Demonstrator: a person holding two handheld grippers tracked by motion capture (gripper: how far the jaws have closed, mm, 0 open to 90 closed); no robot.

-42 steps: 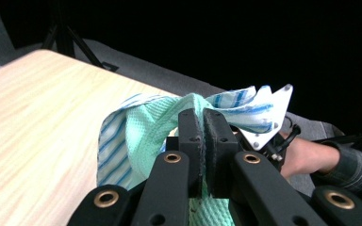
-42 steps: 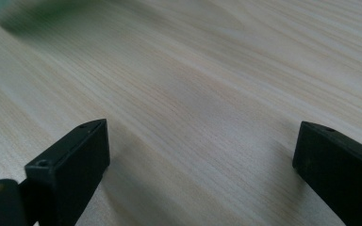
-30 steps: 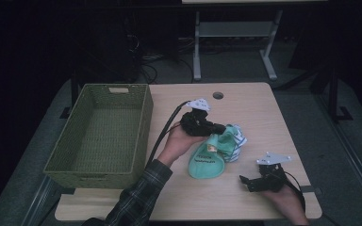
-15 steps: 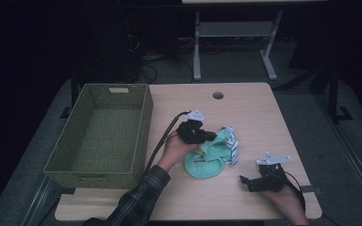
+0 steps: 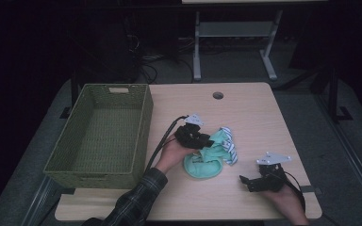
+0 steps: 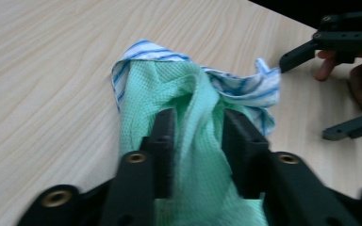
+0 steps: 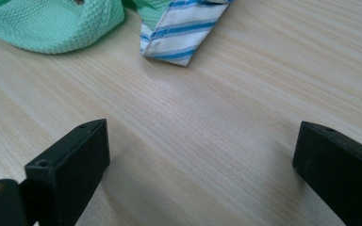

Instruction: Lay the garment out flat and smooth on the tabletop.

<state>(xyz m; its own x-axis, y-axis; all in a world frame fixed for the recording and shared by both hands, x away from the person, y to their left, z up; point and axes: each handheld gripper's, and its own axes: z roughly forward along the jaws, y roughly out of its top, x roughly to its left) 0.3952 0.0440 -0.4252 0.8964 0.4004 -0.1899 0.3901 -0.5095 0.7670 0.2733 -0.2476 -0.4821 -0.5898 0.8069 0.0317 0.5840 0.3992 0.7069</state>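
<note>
A mint-green cloth (image 5: 201,165) bunched with a blue-striped white cloth (image 5: 229,145) lies in a heap on the wooden table (image 5: 250,113). My left gripper (image 5: 208,141) rests low over the heap. In the left gripper view its jaws have just been opening and now stand apart, a ridge of the green cloth (image 6: 193,94) loose between them and the striped cloth (image 6: 245,89) beyond. My right gripper (image 5: 245,181) sits near the table's front right, open wide with bare wood between its fingers (image 7: 70,160). It points toward the green cloth (image 7: 52,23) and a striped corner (image 7: 179,33).
A green woven basket (image 5: 143,127) with nothing in it stands along the table's left side. A round cable hole (image 5: 218,95) sits near the far edge. Metal stand legs (image 5: 198,56) and cables are on the dark floor behind.
My left gripper has come down with the cloths, which hung from it before and now lie slumped on the table. Its jaws have parted. The right gripper has kept still.
</note>
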